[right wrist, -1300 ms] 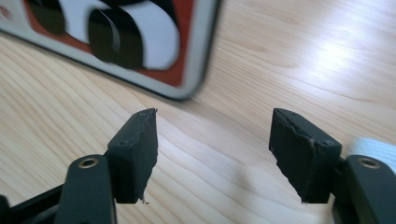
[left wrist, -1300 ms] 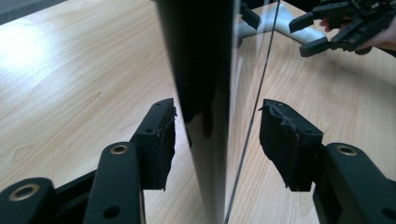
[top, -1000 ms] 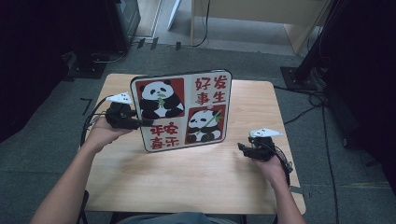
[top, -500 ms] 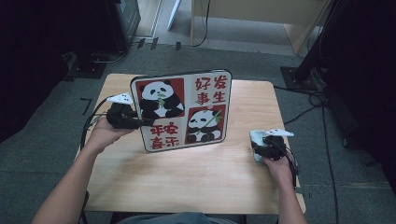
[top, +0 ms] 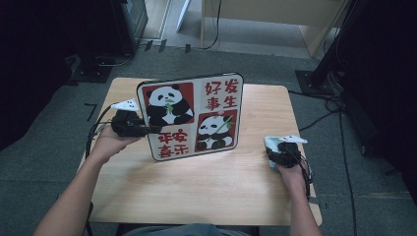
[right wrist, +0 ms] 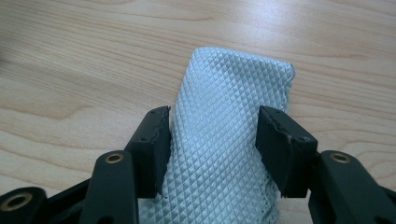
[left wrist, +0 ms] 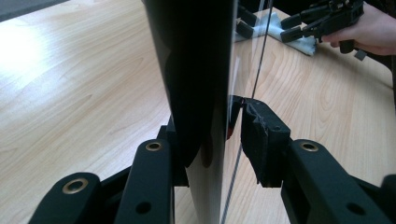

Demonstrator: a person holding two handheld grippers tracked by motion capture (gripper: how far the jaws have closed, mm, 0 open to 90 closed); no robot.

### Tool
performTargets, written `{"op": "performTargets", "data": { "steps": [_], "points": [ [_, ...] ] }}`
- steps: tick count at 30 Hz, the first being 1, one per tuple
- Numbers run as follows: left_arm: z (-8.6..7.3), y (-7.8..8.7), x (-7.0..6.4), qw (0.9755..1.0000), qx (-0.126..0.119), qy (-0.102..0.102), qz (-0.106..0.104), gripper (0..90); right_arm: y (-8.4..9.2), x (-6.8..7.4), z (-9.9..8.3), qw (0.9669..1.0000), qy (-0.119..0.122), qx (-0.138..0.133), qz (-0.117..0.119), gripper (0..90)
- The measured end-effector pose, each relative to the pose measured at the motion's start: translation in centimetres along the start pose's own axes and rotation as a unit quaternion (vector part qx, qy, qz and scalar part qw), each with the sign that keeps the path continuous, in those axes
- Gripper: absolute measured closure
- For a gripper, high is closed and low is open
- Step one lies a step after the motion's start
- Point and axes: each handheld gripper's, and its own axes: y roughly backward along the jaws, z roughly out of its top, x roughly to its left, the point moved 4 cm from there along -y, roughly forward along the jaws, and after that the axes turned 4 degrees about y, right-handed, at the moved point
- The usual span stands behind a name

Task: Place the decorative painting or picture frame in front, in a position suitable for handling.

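A panda board point(top: 192, 115) with red Chinese characters stands upright on the wooden table point(top: 206, 191). My left gripper point(top: 145, 130) holds its left edge. In the left gripper view the board point(left wrist: 196, 70) runs edge-on between the jaws of my left gripper point(left wrist: 210, 121), which have just been closing, and the pads point(left wrist: 254, 135) touch it. Near the table's right edge my right gripper point(top: 281, 156) is down on a pale folded cloth point(top: 269, 145). In the right gripper view the cloth point(right wrist: 233, 84) fills the gap of my right gripper point(right wrist: 212, 126). Those jaws have just been closing and pinch its sides.
Beyond the board, the left gripper view shows the right gripper point(left wrist: 322, 18) and the cloth point(left wrist: 275, 23). Cables trail off both table sides onto the grey floor point(top: 344, 128). Dark equipment point(top: 128, 24) and a wooden cabinet point(top: 275, 14) stand behind the table.
My right gripper has moved right and down onto the cloth near the table's right edge. The left hand and the board have stayed in place.
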Motion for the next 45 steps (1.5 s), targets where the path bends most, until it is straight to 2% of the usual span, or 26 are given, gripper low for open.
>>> {"op": "performTargets", "data": {
  "steps": [2, 6, 10, 12, 14, 16, 20, 24, 31, 35, 41, 45],
  "points": [
    [-0.1, 0.1, -0.1, 1.0, -0.001, 0.002, 0.0, 66.0, 0.0, 0.0, 0.0, 1.0, 0.003, -0.001, -0.005, 48.6],
    [-0.2, 0.1, -0.3, 1.0, 0.002, 0.004, 0.003, 66.6, 0.0, -0.1, 0.0, 0.9998, 0.009, -0.002, -0.02, 60.4],
    [-0.2, 0.1, -0.5, 0.9999, 0.002, 0.01, 0.006, 66.7, 0.0, -0.2, 0.0, 0.9994, 0.012, -0.002, -0.033, 67.1],
    [-0.3, 0.2, -0.6, 0.9998, 0.0, 0.021, -0.003, 67.3, 0.0, -0.2, 0.0, 0.999, 0.014, -0.002, -0.041, 72.4],
    [-0.4, 0.2, -0.7, 0.9997, 0.0, 0.023, -0.007, 68.7, -0.1, -0.3, 0.0, 0.9987, 0.019, -0.001, -0.048, 76.3],
    [-0.5, 0.3, -0.9, 0.9998, 0.002, 0.02, -0.01, 70.0, -0.1, -0.4, 0.2, 0.999, 0.005, 0.001, -0.045, 77.5],
    [-0.8, 0.4, -1.2, 0.9997, 0.004, 0.019, -0.014, 72.2, 0.0, -0.8, 0.4, 0.999, -0.031, 0.008, -0.031, 79.1],
    [-1.0, 0.5, -1.5, 0.9997, 0.005, 0.018, -0.013, 73.5, 0.0, -0.9, 1.0, 0.9976, -0.068, 0.012, 0.008, 79.7],
    [-1.2, 0.6, -1.7, 0.9997, 0.005, 0.022, -0.013, 74.4, 0.1, 0.7, 2.4, 0.9983, -0.047, -0.001, 0.034, 80.0],
    [-1.3, 0.6, -1.8, 0.9997, 0.002, 0.021, -0.012, 74.4, 0.5, 1.6, 3.2, 0.9985, -0.037, -0.012, 0.039, 79.8],
    [-1.5, 0.6, -1.8, 0.9996, -0.001, 0.024, -0.011, 74.2, 1.0, 3.1, 4.4, 0.9961, -0.031, -0.026, 0.079, 79.6],
    [-1.5, 0.6, -1.8, 0.9995, 0.0, 0.026, -0.019, 75.3, 1.2, 4.1, 5.3, 0.9945, -0.021, -0.031, 0.098, 79.5]
  ]
}}
